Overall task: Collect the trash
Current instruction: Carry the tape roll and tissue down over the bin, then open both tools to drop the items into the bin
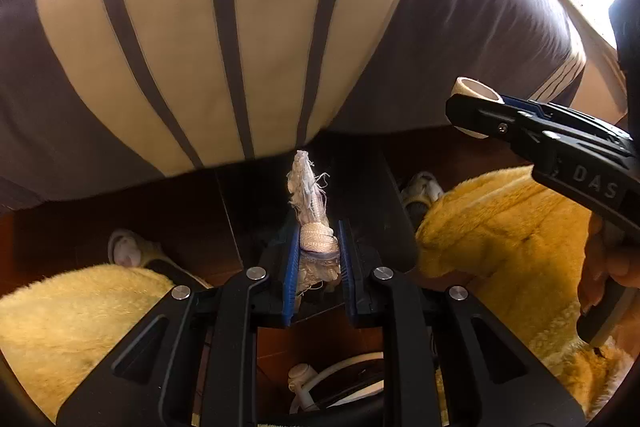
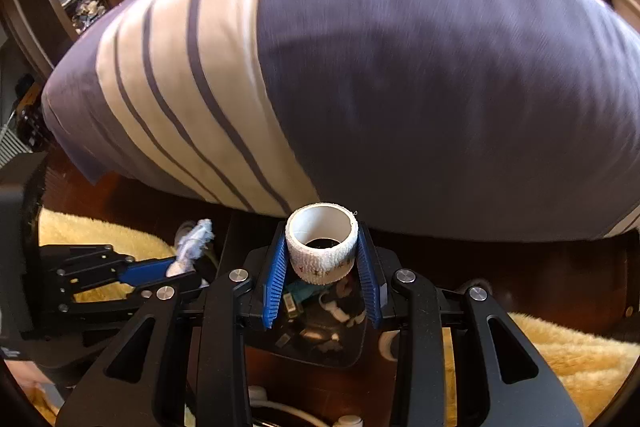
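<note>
My left gripper [image 1: 318, 247] is shut on a frayed strip of white gauze [image 1: 310, 187] that sticks up between its blue pads. It also shows in the right wrist view [image 2: 188, 259], low at the left, with the gauze [image 2: 196, 235] in it. My right gripper [image 2: 322, 255] is shut on a white bandage roll [image 2: 322, 243], hollow core up. Directly under it is a black bin [image 2: 352, 351] holding scraps. In the left wrist view the right gripper [image 1: 472, 115] is at the right, holding the roll [image 1: 476, 91].
A bed with a purple and cream striped cover [image 1: 220, 27] fills the view ahead of both grippers. Yellow fluffy rugs [image 1: 512, 235] lie on the dark wood floor on both sides. White cables and a plug [image 1: 304, 379] lie below the left gripper.
</note>
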A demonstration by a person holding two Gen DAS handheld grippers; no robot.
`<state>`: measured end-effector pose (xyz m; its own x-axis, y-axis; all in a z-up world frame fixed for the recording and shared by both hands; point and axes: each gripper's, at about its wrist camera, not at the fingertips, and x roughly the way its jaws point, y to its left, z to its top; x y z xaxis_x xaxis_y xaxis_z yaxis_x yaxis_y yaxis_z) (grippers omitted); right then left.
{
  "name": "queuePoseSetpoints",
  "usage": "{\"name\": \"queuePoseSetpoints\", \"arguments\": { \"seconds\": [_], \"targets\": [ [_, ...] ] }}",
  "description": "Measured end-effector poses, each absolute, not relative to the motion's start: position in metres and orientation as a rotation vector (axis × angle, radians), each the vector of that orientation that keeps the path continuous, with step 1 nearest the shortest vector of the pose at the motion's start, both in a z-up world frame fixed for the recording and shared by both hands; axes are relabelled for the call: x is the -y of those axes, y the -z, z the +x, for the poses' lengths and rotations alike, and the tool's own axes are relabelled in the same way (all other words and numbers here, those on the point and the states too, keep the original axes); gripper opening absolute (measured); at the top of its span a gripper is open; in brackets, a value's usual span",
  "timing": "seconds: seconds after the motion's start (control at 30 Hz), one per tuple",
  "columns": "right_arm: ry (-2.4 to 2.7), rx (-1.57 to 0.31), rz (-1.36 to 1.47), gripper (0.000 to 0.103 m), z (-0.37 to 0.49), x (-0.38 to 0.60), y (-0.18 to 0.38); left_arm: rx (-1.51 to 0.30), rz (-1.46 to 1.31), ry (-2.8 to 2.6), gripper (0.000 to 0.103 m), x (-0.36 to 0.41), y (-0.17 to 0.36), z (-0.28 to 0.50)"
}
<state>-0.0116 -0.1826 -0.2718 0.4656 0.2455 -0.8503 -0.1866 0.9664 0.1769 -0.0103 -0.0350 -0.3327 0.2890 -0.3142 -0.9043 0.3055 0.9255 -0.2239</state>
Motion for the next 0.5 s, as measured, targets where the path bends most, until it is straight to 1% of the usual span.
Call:
{"name": "queuePoseSetpoints", "arguments": {
  "seconds": [0.23,0.5],
  "targets": [
    [-0.277,-1.160,0.068,0.034,-0.004,0.172,0.311,-1.265,-0.011,0.407,0.017,0.036,0.359,-0.001],
    [-0.299,-1.201,0.104,0.035,0.002,0.166,0.321,-1.296,-0.026,0.411,0.018,0.035,0.366,0.002]
  ]
}}
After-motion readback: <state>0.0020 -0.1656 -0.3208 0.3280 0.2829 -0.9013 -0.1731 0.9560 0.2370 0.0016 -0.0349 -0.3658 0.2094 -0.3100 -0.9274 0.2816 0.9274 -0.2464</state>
